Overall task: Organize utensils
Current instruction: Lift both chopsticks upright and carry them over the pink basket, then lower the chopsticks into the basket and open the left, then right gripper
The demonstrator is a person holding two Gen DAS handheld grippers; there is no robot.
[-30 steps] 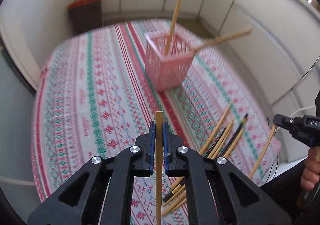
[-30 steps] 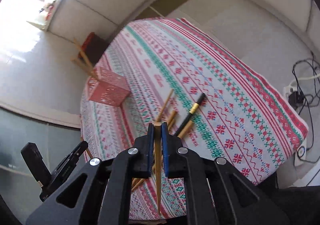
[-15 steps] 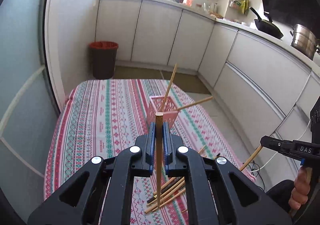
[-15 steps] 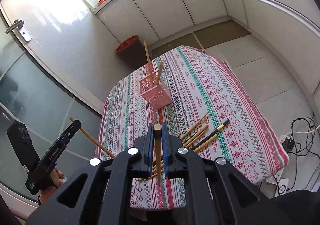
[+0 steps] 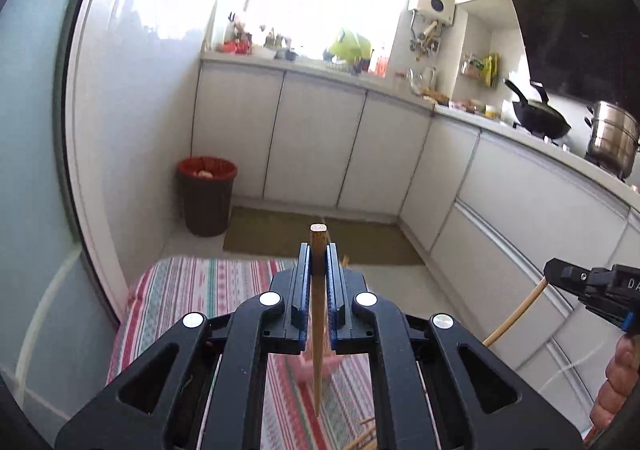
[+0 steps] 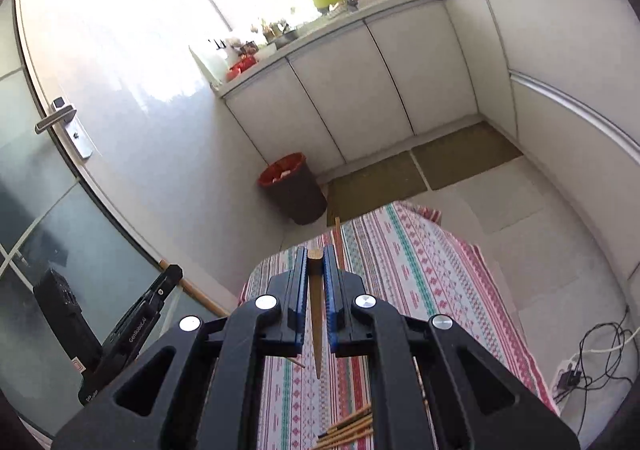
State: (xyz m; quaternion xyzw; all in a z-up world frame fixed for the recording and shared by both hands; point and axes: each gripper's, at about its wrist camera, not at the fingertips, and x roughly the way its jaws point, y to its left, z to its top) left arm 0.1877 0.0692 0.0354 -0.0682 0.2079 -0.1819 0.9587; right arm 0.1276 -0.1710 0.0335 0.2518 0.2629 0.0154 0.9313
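Chopsticks are clamped upright, one in the left gripper (image 5: 317, 262) and one in the right gripper (image 6: 315, 264), above the tablecloth (image 6: 404, 262), while loose sticks (image 6: 348, 428) at 6 o'clock remain unsorted.

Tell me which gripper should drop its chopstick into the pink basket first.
Left, probably. The left gripper clamps the left chopstick, whose lower end lines up with the blurred pink basket. The right gripper clamps the right chopstick too, but its view shows no basket.
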